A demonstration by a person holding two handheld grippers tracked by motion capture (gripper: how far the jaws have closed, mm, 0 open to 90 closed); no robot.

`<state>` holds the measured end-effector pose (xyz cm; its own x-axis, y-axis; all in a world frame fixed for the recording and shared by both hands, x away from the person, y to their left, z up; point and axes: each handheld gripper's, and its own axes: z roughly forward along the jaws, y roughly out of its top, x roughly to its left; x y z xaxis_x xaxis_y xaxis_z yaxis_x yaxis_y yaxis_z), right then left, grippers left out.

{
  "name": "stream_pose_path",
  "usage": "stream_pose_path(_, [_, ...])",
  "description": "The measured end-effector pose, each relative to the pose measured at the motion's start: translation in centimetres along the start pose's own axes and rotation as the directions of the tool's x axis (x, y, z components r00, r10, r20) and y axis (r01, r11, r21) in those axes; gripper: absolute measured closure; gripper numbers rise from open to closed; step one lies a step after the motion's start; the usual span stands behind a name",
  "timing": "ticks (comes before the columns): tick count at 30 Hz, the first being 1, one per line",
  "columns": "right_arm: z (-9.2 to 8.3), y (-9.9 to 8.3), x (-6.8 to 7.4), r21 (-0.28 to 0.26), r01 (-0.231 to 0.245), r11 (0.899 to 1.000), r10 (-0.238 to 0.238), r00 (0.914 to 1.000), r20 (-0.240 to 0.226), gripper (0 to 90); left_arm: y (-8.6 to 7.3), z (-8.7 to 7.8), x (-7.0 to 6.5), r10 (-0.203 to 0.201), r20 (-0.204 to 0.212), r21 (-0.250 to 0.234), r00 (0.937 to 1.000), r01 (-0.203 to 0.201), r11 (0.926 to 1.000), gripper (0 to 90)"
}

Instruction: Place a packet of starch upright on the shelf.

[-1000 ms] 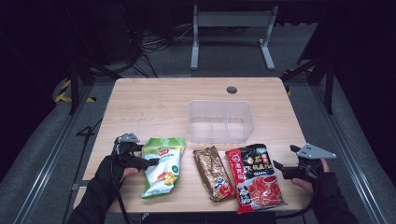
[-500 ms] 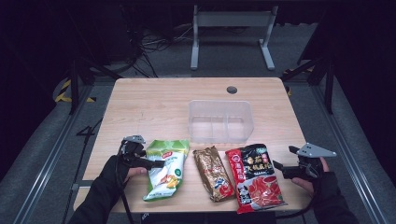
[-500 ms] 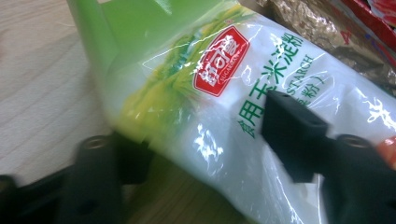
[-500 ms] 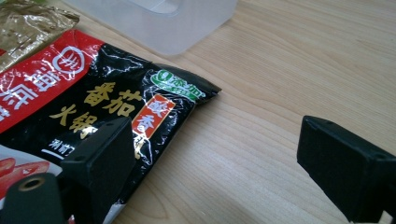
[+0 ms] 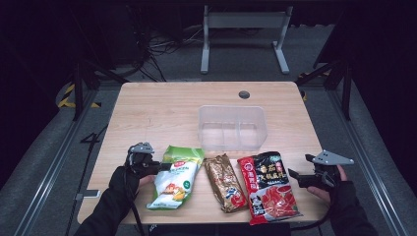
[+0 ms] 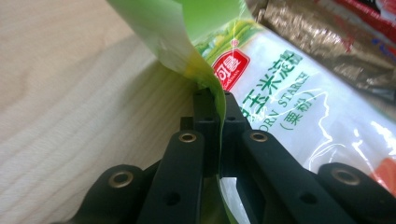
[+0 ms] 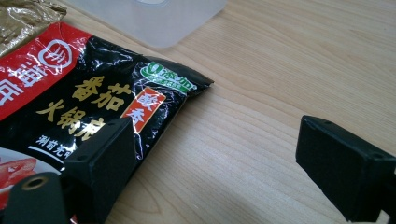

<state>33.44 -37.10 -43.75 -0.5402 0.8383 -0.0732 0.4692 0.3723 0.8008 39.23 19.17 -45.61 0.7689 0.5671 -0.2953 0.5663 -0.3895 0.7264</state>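
On a wooden counter (image 5: 162, 105), the left tongs (image 5: 158, 167) pinch the curled green edge of a corn starch bag (image 5: 175, 183) near the front left corner, the jaws pressed together on the film; beside it along the front edge lie a brown packet (image 5: 225, 182) and a red-and-black hotpot pouch (image 5: 268, 187). The right tongs (image 5: 297, 177) sit spread just beside the pouch's right edge near the front right corner, gripping nothing; a clear tub (image 5: 232, 128) stands behind the three packs, toward the counter's middle.
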Motion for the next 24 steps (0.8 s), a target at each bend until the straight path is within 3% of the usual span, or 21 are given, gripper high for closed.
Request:
stream_pose_path(4, [0.0,0.0,-0.1,0.0,-0.004,1.0,0.004,1.0,0.006,12.9,0.4,-1.9,-0.8,0.011,-0.024,-0.104,0.9996,-0.014,0.9945,89.6])
stream_pose_path(10, [0.0,0.1,-0.1,0.005,-0.007,1.0,0.006,0.9998,0.017,12.9,1.6,-4.0,-2.6,0.043,-0.043,-0.219,0.9981,-0.051,0.9744,89.7])
stream_pose_path(11, [0.0,0.1,-0.1,0.005,-0.007,1.0,0.006,0.9998,0.017,12.9,1.6,-4.0,-2.6,0.043,-0.043,-0.219,0.9981,-0.051,0.9744,89.7])
stream_pose_path(15, [-0.1,0.0,-0.1,0.005,-0.015,1.0,0.015,0.9996,0.026,13.0,2.4,-4.9,-3.5,0.06,-0.058,-0.277,0.9965,-0.074,0.958,89.7])
stream_pose_path(16, [-0.1,0.0,-0.1,0.004,-0.017,1.0,0.017,0.9995,0.026,13.0,2.6,-5.1,-3.7,0.061,-0.044,-0.283,0.9972,-0.071,0.9565,89.7])
stream_pose_path(17, [-0.2,0.0,-0.2,0.002,-0.02,1.0,0.02,0.9995,0.025,13.0,2.8,-5.2,-3.9,0.072,-0.067,-0.289,0.9951,-0.089,0.9532,89.7])
stream_pose_path(19, [-0.2,0.0,-0.2,0.002,-0.02,1.0,0.02,0.9995,0.024,12.9,2.9,-5.3,-4.1,0.071,-0.061,-0.299,0.9956,-0.086,0.9503,89.7])
stream_pose_path(21, [-0.2,0.0,-0.2,0.0,-0.021,1.0,0.021,0.9995,0.022,12.9,3.1,-5.5,-4.4,0.083,-0.098,-0.303,0.9917,-0.109,0.9466,89.8])
stream_pose_path(24, [-0.3,0.0,-0.2,0.0,-0.02,1.0,0.02,0.9995,0.022,12.9,3.4,-6.1,-4.5,0.088,-0.107,-0.32,0.9903,-0.118,0.9399,89.8])
